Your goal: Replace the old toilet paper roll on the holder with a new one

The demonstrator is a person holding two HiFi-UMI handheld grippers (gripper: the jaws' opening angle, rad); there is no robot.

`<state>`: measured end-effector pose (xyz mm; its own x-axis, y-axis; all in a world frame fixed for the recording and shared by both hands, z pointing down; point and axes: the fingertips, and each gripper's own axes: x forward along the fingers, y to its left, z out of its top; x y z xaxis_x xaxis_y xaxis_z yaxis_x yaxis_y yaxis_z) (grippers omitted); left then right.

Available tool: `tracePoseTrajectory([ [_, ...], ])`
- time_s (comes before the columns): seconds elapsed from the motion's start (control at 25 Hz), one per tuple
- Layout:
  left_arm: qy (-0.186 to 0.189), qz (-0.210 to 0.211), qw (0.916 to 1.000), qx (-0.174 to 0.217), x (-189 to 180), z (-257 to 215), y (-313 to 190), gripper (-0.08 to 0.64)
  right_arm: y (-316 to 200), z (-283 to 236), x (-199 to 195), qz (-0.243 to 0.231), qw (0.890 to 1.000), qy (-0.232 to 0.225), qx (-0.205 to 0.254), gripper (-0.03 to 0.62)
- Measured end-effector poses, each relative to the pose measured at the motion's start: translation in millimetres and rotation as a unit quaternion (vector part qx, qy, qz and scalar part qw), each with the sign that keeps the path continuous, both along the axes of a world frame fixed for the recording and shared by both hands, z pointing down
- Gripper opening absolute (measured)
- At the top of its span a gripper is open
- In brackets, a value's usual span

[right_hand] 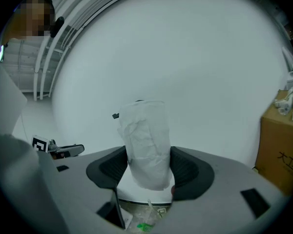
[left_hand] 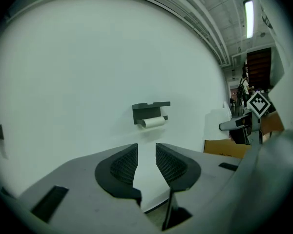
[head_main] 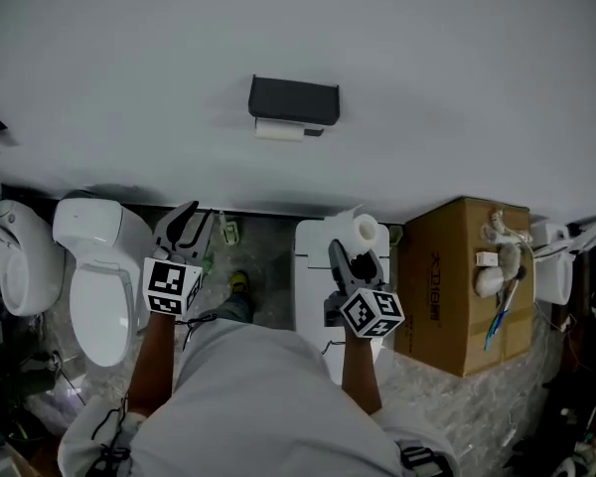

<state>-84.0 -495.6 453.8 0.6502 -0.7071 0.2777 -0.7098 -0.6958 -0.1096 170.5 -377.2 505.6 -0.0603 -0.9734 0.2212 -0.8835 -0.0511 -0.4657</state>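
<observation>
A dark holder (head_main: 293, 99) hangs on the white wall with the thin old roll (head_main: 278, 130) under it; the left gripper view shows the holder (left_hand: 150, 109) and old roll (left_hand: 153, 122) well ahead. My left gripper (head_main: 191, 217) is held out toward the wall, open (left_hand: 146, 162), with nothing between its pads. My right gripper (head_main: 356, 258) is shut on a new white toilet paper roll (head_main: 366, 232). That roll (right_hand: 147, 143) stands upright between the pads (right_hand: 185, 168) and hides part of the wall behind it.
A white toilet (head_main: 104, 276) stands at the lower left, another white fixture (head_main: 20, 266) beside it. A white stand (head_main: 313, 271) sits below the right gripper. A cardboard box (head_main: 462, 281) with small items on top stands at the right. Green litter lies on the floor (head_main: 228, 235).
</observation>
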Motion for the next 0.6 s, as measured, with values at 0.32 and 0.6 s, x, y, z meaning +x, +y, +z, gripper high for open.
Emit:
tracePoseTrajectory([
  [0.32, -0.028, 0.076, 0.9965, 0.020, 40, 0, -66, 0.118, -41, -1, 12, 0.057, 0.998, -0.023, 0.003, 0.278],
  [0.6, -0.103, 0.153, 0.9803, 0.072, 78, -3, -94, 0.118, -60, -3, 22, 0.091, 0.994, -0.053, 0.016, 0.278],
])
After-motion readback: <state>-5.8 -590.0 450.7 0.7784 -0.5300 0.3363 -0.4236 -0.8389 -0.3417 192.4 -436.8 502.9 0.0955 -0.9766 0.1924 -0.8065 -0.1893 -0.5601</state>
